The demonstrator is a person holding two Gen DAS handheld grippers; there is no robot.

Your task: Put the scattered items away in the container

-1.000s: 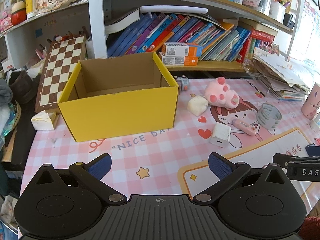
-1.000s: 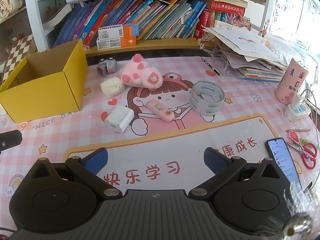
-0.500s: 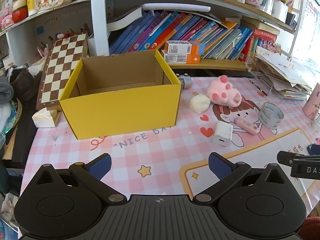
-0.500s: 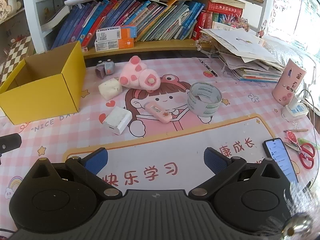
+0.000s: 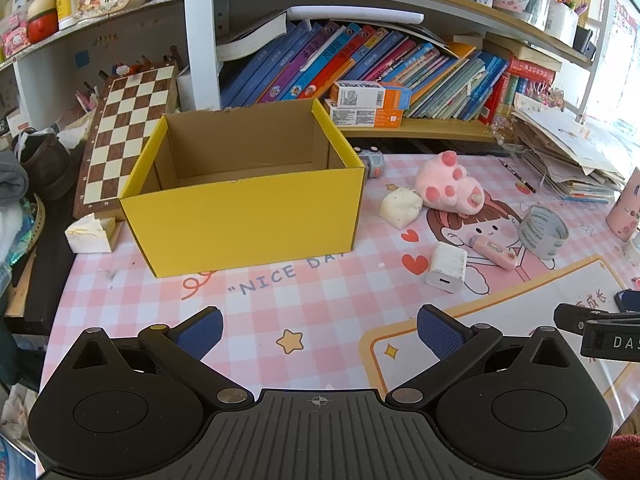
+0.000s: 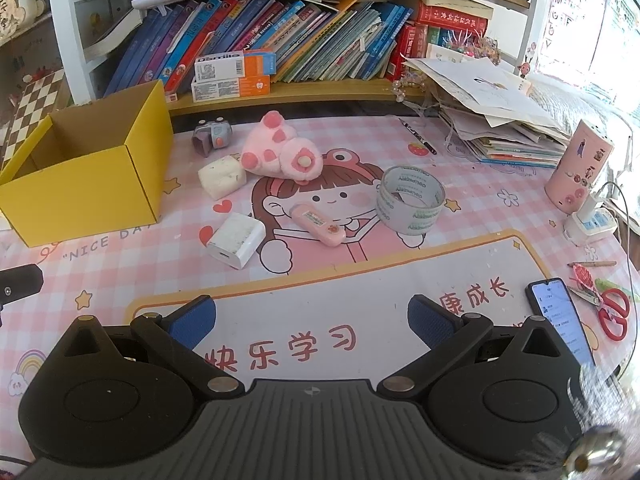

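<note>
Ahead of my left hand-held gripper (image 5: 319, 332), a stretch of pink checked mat lies bare up to the front wall of the yellow cardboard box (image 5: 244, 226), so I have open room there. Both of my hand-held grippers are spread wide and hold nothing; the right hand-held gripper (image 6: 311, 320) hovers over the pale panel of the mat with printed characters, also bare. The box stands upright on the counter (image 5: 120, 292), open at the top, its brown corrugated inside showing; its left side sits near the counter's edge, beside a leaning chessboard (image 5: 124, 140).

To the right of the box the scattered things sit in a loose cluster. A white charger block (image 6: 236, 239), smooth and square-cornered, lies nearest me, with a slim pink correction tape (image 6: 318, 225) just beside it. A roll of clear tape (image 6: 410, 200) stands on its flat side, glossy and ring-shaped. Farther back a lumpy white sponge cube (image 6: 222, 175) rests next to a fuzzy pink plush paw (image 6: 280, 154), and a small grey toy (image 6: 211, 135) sits near the box's far corner. A phone (image 6: 560, 320) and red scissors (image 6: 614, 314) crowd the right edge of the counter.
</note>
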